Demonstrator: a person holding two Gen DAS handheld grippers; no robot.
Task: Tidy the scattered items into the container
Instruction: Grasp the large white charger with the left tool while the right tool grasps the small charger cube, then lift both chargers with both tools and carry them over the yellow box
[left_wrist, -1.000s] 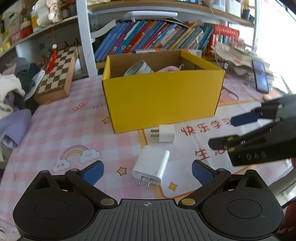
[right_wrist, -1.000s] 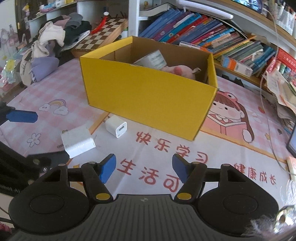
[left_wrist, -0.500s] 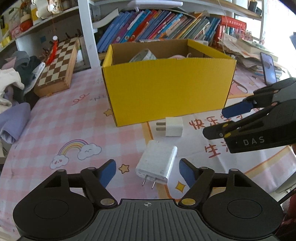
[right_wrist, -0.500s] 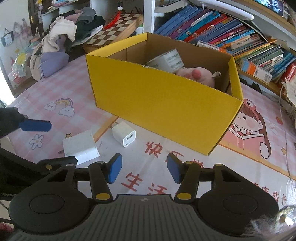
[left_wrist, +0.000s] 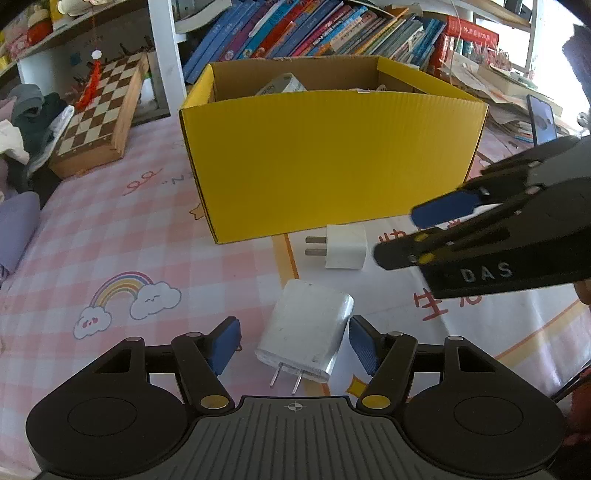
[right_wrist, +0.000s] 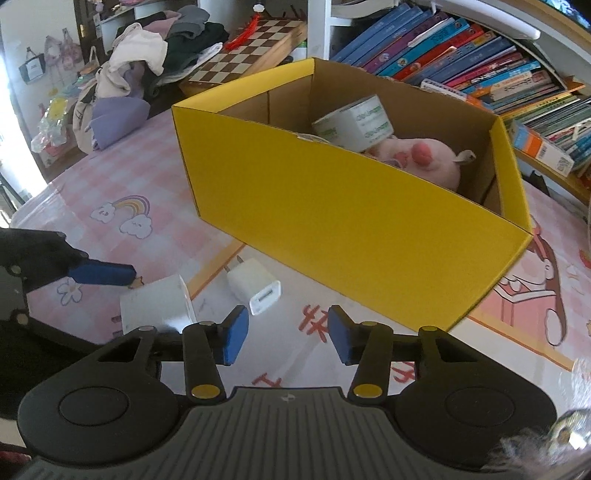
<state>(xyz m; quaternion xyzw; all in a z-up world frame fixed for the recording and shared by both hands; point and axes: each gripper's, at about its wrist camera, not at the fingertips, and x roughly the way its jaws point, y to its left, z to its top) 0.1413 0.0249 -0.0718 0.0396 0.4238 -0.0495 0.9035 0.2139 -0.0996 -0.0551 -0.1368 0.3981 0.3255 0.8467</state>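
Closing on both chargers.
Left gripper (left_wrist: 293, 345) straddling big charger (left_wrist: 306, 339), no contact; right gripper (right_wrist: 283, 334) empty, small charger (right_wrist: 254, 291) just ahead-left.

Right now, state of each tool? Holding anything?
Left tool: closing around the large white flat charger; pads not yet pressing it, nothing held.
Right tool: closing, empty; small white cube charger lies just ahead of it.

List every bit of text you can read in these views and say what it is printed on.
"DAS": on the body of the right claw, seen from the left wrist.
"快", "生": large red characters on the table mat, partly hidden.
White carton in the yellow box: green print, too blurred to read.
Book spines on the shelf: too small to read.
Pink scribble on the mat: unclear.
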